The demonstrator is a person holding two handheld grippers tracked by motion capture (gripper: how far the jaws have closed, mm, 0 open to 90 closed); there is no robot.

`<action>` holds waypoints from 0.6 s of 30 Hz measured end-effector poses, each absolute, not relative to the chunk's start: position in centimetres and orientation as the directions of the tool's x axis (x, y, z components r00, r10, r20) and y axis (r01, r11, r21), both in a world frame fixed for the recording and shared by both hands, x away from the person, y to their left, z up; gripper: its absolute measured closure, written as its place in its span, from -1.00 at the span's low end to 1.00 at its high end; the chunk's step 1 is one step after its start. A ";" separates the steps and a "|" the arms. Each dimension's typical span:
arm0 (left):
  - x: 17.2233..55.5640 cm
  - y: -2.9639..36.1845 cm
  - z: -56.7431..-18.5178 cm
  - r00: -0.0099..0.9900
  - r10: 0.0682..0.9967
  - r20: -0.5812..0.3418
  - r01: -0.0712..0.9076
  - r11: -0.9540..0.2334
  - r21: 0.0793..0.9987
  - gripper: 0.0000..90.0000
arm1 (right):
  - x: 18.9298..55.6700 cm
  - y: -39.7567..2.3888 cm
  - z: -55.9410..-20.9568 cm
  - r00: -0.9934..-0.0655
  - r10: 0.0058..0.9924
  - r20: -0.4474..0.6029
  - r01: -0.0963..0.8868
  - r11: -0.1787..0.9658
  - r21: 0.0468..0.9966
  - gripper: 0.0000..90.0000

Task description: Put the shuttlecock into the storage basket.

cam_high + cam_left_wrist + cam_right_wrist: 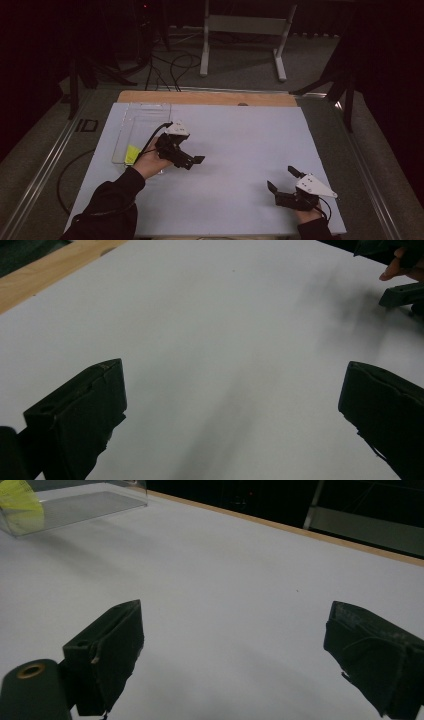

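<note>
Left tool (192, 161) jaws spread wide, holding nothing, hovering just right of clear tray (145, 114) at desk's left. Right tool (283, 179) likewise released, empty, low over near right corner. Yellow item (132, 153) lay inside tray, at its near end; what it was, cannot tell. Judgement: nothing gripped, so either item already deposited or pick-up not yet begun; cannot tell which. Desk (240, 135): pale sheet, bare in middle, wooden strip (205, 97) along far edge. Room dark; white stand legs (280, 55) and cables (172, 65) on grey floor beyond.
</note>
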State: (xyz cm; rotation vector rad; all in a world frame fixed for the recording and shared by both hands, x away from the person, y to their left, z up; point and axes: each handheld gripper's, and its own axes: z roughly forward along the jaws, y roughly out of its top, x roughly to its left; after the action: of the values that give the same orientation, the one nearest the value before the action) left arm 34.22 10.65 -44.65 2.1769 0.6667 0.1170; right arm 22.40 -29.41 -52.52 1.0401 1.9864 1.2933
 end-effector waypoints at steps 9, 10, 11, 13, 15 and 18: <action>33.0 9.2 -45.3 0.866 0.486 -0.119 0.400 -0.529 0.748 -1.00 | 22.4 -29.3 -52.5 -0.556 0.830 -0.036 0.303 0.243 0.921 -0.79; 32.9 9.1 -45.4 0.866 0.487 -0.117 0.400 -0.533 0.746 -1.00 | 22.4 -29.4 -52.5 -0.556 0.830 -0.036 0.304 0.243 0.921 -0.79; 32.7 9.0 -45.6 0.867 0.484 -0.114 0.396 -0.534 0.747 -1.00 | 22.4 -29.4 -52.5 -0.556 0.830 -0.036 0.303 0.243 0.921 -0.79; 32.4 8.9 -45.9 0.872 0.475 -0.122 0.399 -0.542 0.740 -1.00 | 22.4 -29.4 -52.5 -0.556 0.830 -0.035 0.304 0.243 0.921 -0.79; 32.0 8.8 -46.2 0.878 0.463 -0.124 0.395 -0.550 0.736 -1.00 | 22.4 -29.3 -52.4 -0.558 0.829 -0.036 0.302 0.243 0.922 -0.79; 31.4 8.7 -46.7 0.878 0.461 -0.132 0.404 -0.563 0.721 -1.00 | 22.5 -29.3 -52.5 -0.559 0.829 -0.037 0.303 0.245 0.921 -0.79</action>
State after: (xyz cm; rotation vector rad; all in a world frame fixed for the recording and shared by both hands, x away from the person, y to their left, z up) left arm 31.44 8.71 -46.70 2.2365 0.6194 0.0901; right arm 22.45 -29.32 -52.46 1.0282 1.9913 1.2947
